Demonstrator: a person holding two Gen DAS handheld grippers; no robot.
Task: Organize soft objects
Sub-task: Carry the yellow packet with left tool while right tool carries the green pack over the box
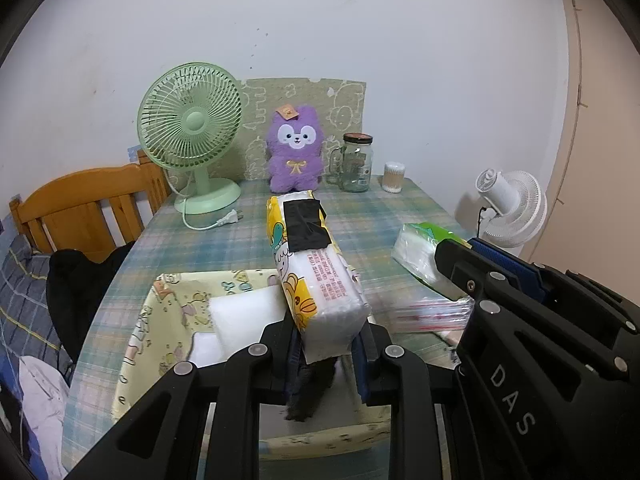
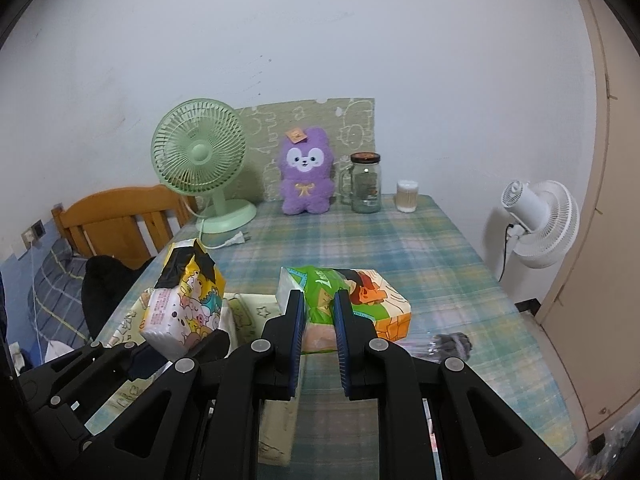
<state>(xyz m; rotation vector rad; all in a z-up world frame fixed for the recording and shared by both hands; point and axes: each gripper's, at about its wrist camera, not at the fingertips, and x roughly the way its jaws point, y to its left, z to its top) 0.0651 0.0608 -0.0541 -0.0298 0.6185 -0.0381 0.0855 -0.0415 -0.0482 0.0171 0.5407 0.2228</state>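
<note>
- The left gripper (image 1: 326, 344) is clenched on a yellow cartoon-printed tissue pack (image 1: 316, 272), pinching its near end so the long body juts forward and up, clear of the table.
- That pack hangs over the pale cartoon-printed fabric bin (image 1: 140, 320), which already holds white foam-like blocks (image 1: 244, 312); the pack seems to be held there because the bin is where the soft things are meant to go.
- A black patch of tape (image 1: 306, 226) covers the top of the pack, probably sealing its opening.
- The right gripper (image 2: 318, 320) is clamped on a green and orange tissue pack (image 2: 360, 300), squeezing the soft wrapper narrow between the blue pads (image 2: 344, 320).
- This second pack is lifted just beside the bin's right edge, near the first, so both could be dropped in one after the other.
- The purple plush toy (image 2: 306, 178) sits upright at the far end of the plaid tablecloth (image 2: 440, 264), between the green fan (image 2: 200, 160) and the glass jar (image 2: 366, 184), well apart from the bin and not yet collected.
- Gripping each pack near an end likely lets it tilt down into the bin.
</note>
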